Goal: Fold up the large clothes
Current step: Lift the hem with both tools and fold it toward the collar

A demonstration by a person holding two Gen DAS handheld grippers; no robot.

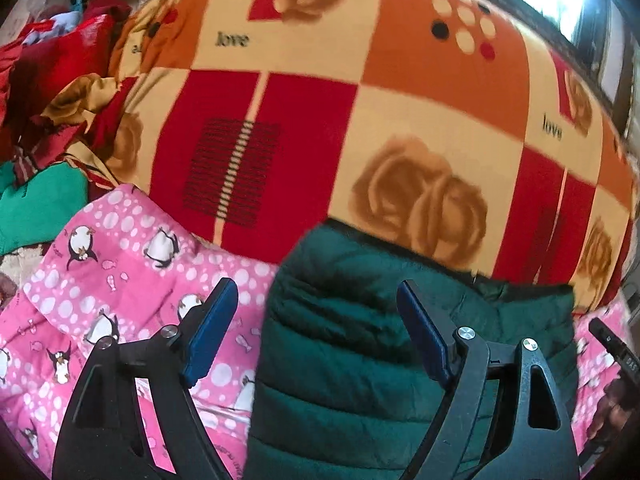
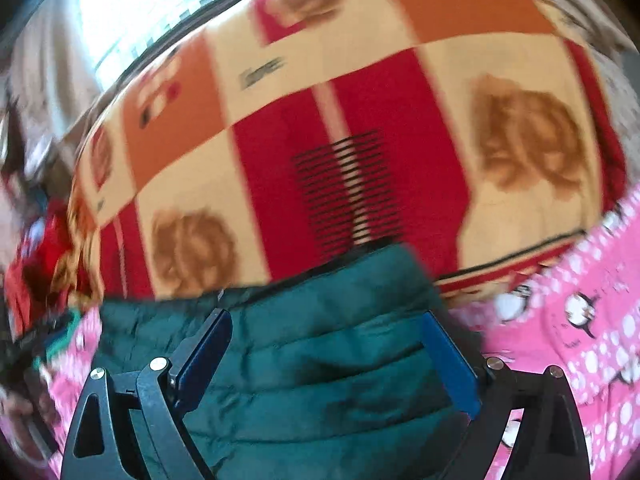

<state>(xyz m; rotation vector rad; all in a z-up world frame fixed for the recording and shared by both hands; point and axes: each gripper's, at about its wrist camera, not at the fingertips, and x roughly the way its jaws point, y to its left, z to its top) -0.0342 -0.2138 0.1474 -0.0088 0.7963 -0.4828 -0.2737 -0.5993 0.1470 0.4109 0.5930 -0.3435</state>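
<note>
Beyond both pairs of tongs spreads the biggest thing in view, a patchwork blanket (image 1: 360, 92) in red, orange and cream squares, printed with brown roses and the word "love". It fills the far half of each wrist view.

Nearer, under and to either side of the tongs, lies a pink quilt (image 1: 120, 264) dotted with white circles and penguins; it shows left of the left tongs and again right of the right tongs (image 2: 580, 340).

On that quilt rests the dark green puffer jacket (image 1: 360, 344), quilted in horizontal padded channels with a slightly shiny, crumpled surface. Its far edge touches the blanket. In the left view it sits between the fingers and reaches out to the right; in the right view (image 2: 320, 344) it fills the gap between the fingers and runs left.

The left gripper (image 1: 316, 332) stands wide apart, blue pads clear of the cloth, holding nothing. The right gripper (image 2: 328, 356) is likewise spread wide above the jacket with nothing clamped.

Far left of the left tongs sits a heap of red and green clothes (image 1: 44, 112).
</note>
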